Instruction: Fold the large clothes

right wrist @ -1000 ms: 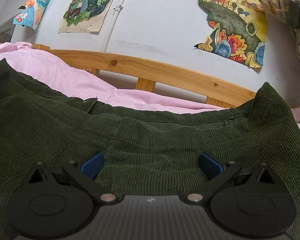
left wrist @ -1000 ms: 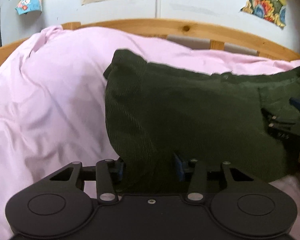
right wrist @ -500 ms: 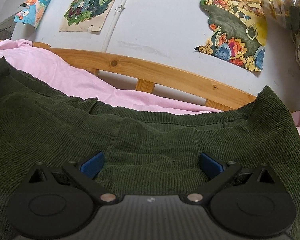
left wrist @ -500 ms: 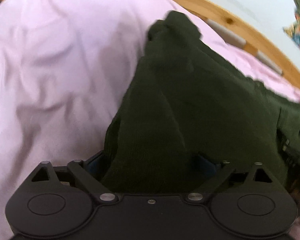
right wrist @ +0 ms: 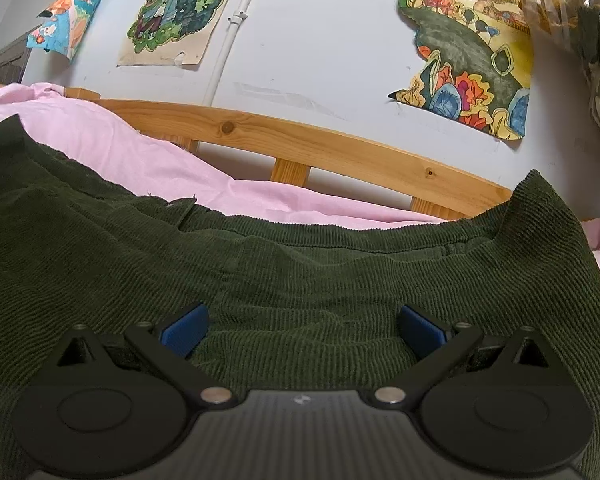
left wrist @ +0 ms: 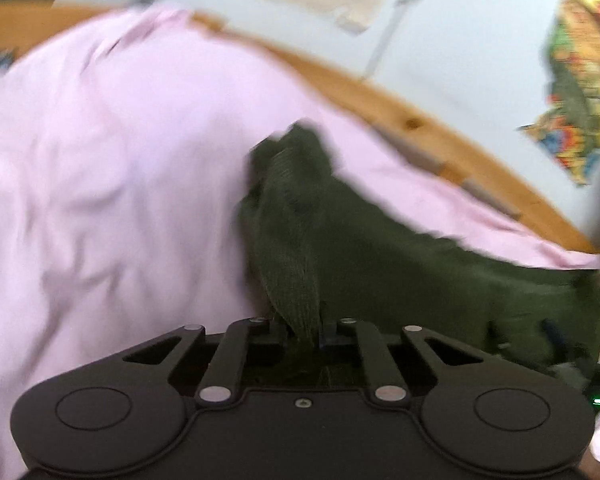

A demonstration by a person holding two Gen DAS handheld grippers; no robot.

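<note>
Since a second ago the left gripper (left wrist: 304,330) has gone from spread around the trousers (left wrist: 340,232) to closing on a bunched ridge of the green cloth, pinched between its jaws. The right gripper (right wrist: 300,328) has kept still, jaws spread wide over the trousers (right wrist: 260,272), which lie on the pink sheet (left wrist: 100,160) by the wooden rail (right wrist: 300,140).

Dark green corduroy garment (right wrist: 300,280) lies spread across the pink-sheeted bed (right wrist: 100,140), near its wooden rail; one end rises bunched.
</note>
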